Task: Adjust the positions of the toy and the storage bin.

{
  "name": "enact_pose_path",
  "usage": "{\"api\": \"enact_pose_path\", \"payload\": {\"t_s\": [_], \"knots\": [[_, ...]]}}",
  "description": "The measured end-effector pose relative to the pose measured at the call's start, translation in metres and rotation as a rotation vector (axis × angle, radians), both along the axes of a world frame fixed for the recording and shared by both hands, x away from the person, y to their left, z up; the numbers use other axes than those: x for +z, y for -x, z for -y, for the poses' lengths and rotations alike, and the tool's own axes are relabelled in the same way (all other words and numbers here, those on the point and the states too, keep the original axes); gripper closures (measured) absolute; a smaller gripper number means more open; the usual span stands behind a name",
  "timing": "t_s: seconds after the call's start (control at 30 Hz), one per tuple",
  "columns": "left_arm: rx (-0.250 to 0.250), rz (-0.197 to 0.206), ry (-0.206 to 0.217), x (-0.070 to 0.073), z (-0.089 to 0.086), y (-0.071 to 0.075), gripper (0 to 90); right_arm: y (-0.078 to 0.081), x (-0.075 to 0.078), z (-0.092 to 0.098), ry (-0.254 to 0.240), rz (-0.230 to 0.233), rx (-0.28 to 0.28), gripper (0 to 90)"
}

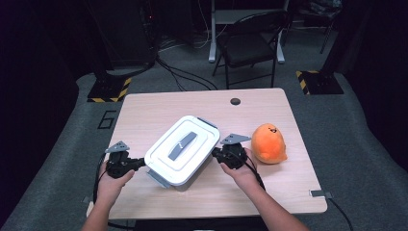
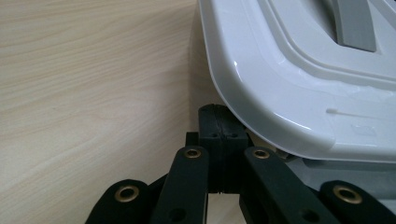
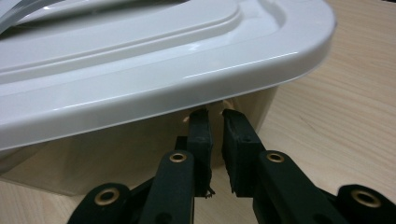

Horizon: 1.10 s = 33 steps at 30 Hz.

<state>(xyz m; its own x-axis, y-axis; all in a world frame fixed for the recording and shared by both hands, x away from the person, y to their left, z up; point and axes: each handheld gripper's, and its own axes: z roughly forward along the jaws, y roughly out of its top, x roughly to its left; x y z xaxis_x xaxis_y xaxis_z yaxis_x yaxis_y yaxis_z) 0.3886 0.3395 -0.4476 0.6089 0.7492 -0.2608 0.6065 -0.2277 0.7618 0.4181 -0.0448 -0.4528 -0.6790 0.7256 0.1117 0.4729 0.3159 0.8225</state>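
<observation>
I press both claws together — left claw (image 1: 140,163), right claw (image 1: 215,154) — tucked under the bin (image 1: 182,150) rim, ready to lift evenly.

One desk (image 1: 159,108) carries one white lidded box (image 1: 182,149) with one grey handle (image 1: 182,146) on its lid, and one orange plush toy (image 1: 269,143) to the right. Two grippers are present, the left gripper (image 1: 139,163) and the right gripper (image 1: 215,154). Far behind stands one black folding chair (image 1: 250,45).
</observation>
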Motion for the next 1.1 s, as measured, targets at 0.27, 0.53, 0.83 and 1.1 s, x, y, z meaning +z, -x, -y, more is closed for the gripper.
{"api": "enact_pose_path", "payload": {"t_s": [0.27, 0.53, 0.83, 1.1], "knots": [[0.091, -0.003, -0.006, 0.003, -0.010, -0.006, 86.7, 0.001, 0.001, 0.003, -0.007, 0.005, -0.007, 78.5], [0.106, 0.032, -0.009, 0.021, -0.009, -0.012, 78.7, 0.005, 0.001, 0.013, 0.009, 0.031, -0.029, 72.4], [0.129, 0.064, -0.012, 0.039, 0.002, -0.026, 64.8, 0.008, 0.003, 0.023, 0.014, 0.061, -0.058, 67.2], [0.096, 0.079, -0.016, 0.049, 0.015, -0.036, 64.7, 0.008, 0.002, 0.030, 0.005, 0.061, -0.081, 66.0]]}}
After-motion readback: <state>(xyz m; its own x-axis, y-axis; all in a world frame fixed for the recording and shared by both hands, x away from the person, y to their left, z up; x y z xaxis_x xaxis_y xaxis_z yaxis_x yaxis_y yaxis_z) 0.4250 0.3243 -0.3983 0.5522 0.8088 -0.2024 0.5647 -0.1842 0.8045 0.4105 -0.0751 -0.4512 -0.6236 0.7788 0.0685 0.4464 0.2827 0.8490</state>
